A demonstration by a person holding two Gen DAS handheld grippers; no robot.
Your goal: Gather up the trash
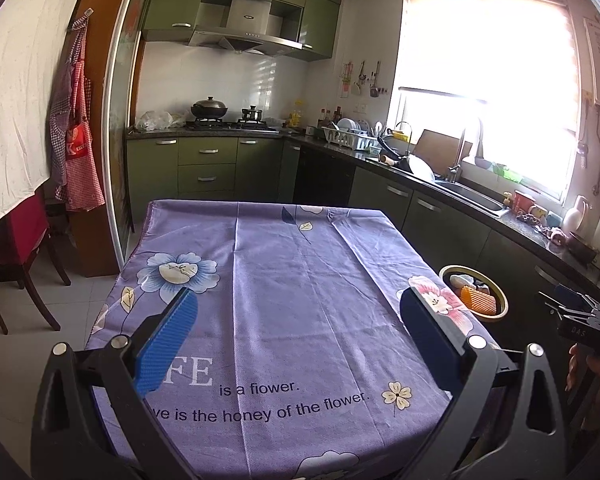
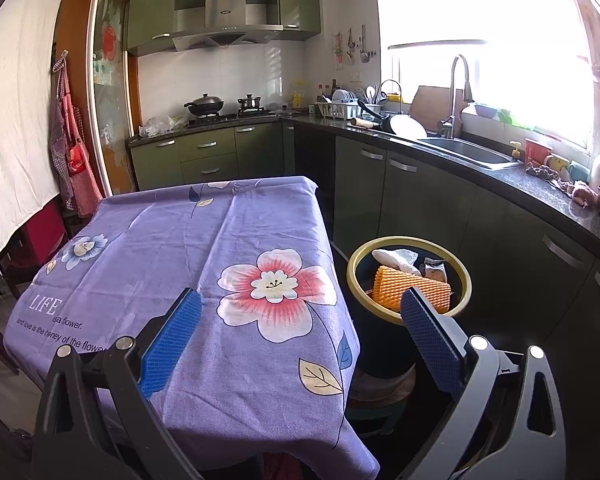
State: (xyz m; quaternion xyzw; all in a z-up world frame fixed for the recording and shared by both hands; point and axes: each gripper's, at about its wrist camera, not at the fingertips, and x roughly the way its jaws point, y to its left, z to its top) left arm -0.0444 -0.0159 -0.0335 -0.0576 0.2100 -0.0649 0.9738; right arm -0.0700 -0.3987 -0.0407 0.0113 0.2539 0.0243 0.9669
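Green-cabinet kitchen units wrap two walls, with a dark countertop (image 2: 512, 184) running under a bright window; a steel sink (image 2: 466, 152) sits there where daylight falls on it. Before the cabinets stands a table draped in a purple flowered tablecloth (image 1: 284, 288), whose top shows nothing lying on it, which suggests the collecting is done or close to it. Just beside the table's right edge, lower than the top, waits a round dark bin with a yellow rim (image 2: 410, 278), probably put there so that things from the table have only a short way to travel. Inside it lie an orange foam fruit net (image 2: 404, 286), a white crumpled wipe (image 2: 396, 258) and a small grey packet (image 2: 434, 270). The left gripper (image 1: 298, 338) hangs over the cloth with its blue-padded jaws spread and nothing between them. The right gripper (image 2: 302, 338) points across the table's corner toward the bin, jaws likewise apart and empty, as one would expect after a drop.
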